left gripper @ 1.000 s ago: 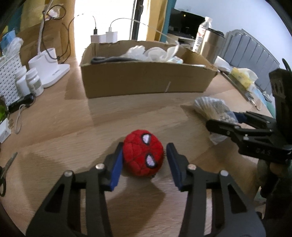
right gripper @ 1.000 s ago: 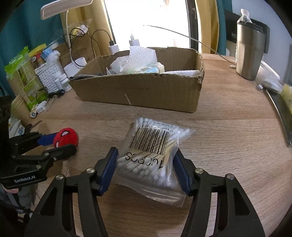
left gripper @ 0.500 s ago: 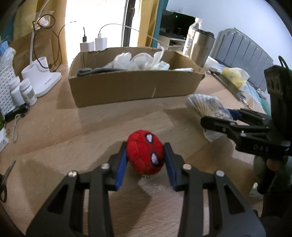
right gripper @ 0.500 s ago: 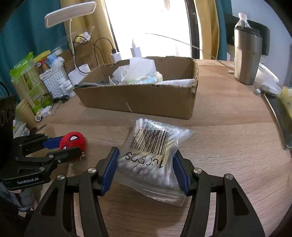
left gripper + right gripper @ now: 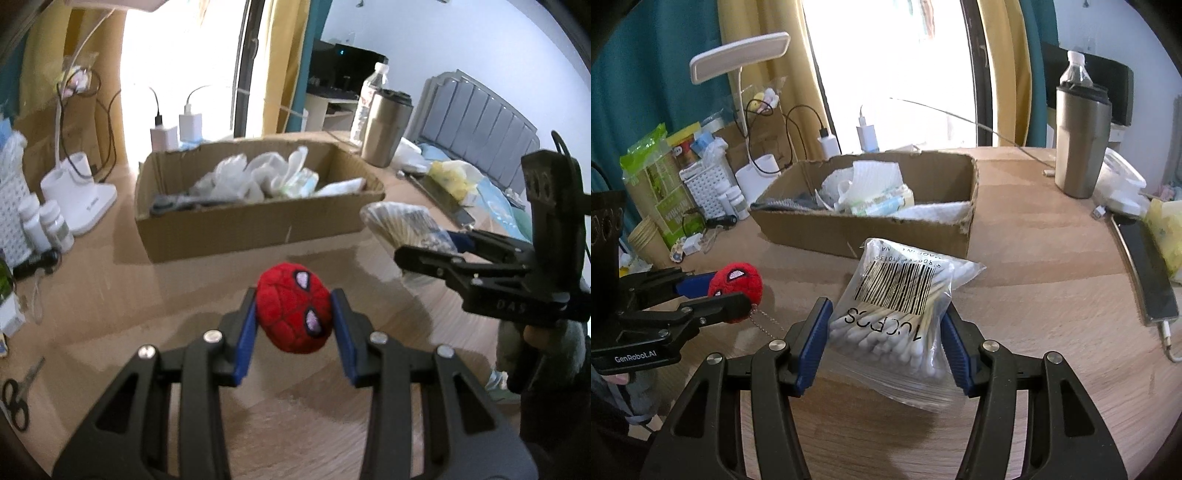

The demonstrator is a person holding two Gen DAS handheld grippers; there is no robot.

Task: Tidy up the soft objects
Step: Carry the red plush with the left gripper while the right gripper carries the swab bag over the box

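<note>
My left gripper (image 5: 293, 326) is shut on a red Spider-Man plush ball (image 5: 293, 308) and holds it above the wooden table; it also shows in the right wrist view (image 5: 737, 286), with a small chain hanging under it. My right gripper (image 5: 886, 339) is shut on a clear bag of cotton swabs (image 5: 897, 314) with a barcode, lifted off the table; the bag also shows in the left wrist view (image 5: 402, 221). An open cardboard box (image 5: 258, 218) (image 5: 864, 229) with white soft items inside stands behind both.
A steel tumbler (image 5: 1080, 144) and water bottle (image 5: 364, 103) stand at the right of the box. A phone (image 5: 1148, 273) lies at the right table edge. A white lamp base (image 5: 79, 192), pill bottles (image 5: 51, 225), scissors (image 5: 16, 398) and packets (image 5: 661, 184) crowd the left.
The left gripper closed on the plush ball and lifted it. The right gripper lifted the swab bag off the table. Both moved up and toward the box.
</note>
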